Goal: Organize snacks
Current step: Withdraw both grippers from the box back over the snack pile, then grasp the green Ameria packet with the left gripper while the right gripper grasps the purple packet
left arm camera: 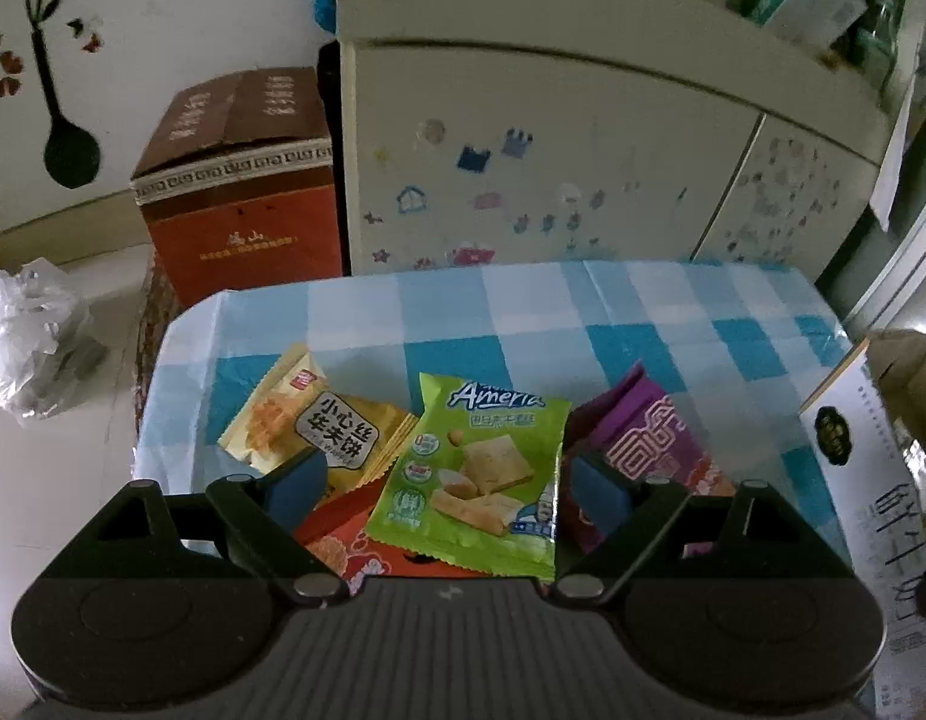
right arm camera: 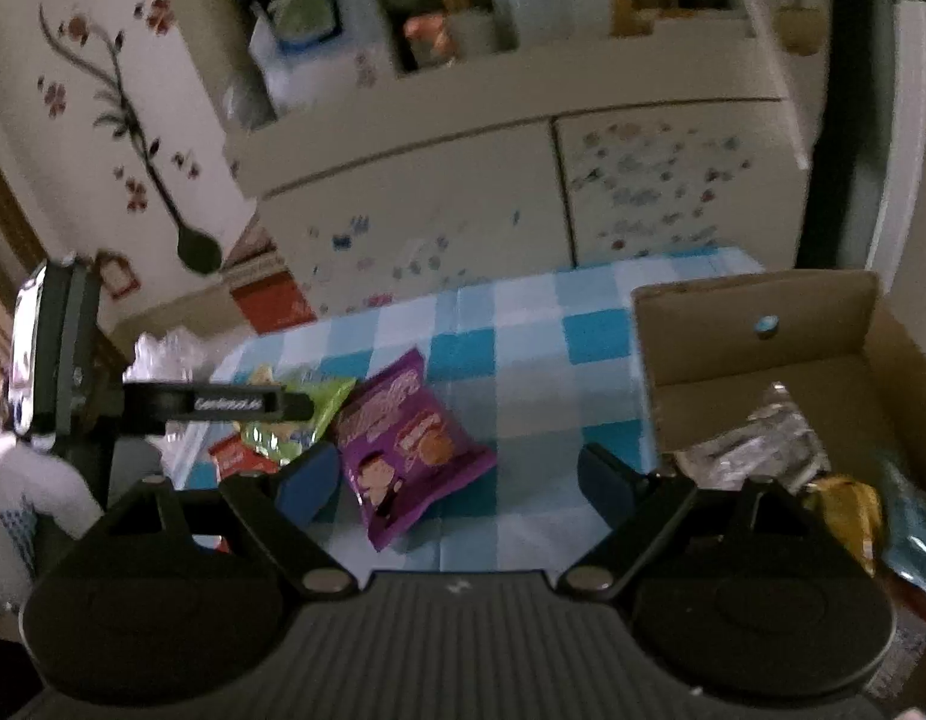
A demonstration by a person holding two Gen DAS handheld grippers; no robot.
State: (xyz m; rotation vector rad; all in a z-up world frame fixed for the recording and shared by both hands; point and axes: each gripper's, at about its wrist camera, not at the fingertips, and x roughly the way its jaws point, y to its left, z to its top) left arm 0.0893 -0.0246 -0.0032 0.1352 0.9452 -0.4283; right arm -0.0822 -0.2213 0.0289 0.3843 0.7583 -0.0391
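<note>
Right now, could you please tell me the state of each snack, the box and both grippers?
left gripper: open, over the green packet
right gripper: open, empty
green packet: sealed, lying atop other packets
purple packet: sealed, flat on the tablecloth
yellow packet: sealed, partly covered
cardboard box: open, some packets inside

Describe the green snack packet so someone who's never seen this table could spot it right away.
Find the table with the blue and white checked cloth; a small pile of snack packets lies near its front edge. The green snack packet lies on top, between a yellow packet and a purple packet. It alone is lime green, showing pale square biscuits.
</note>
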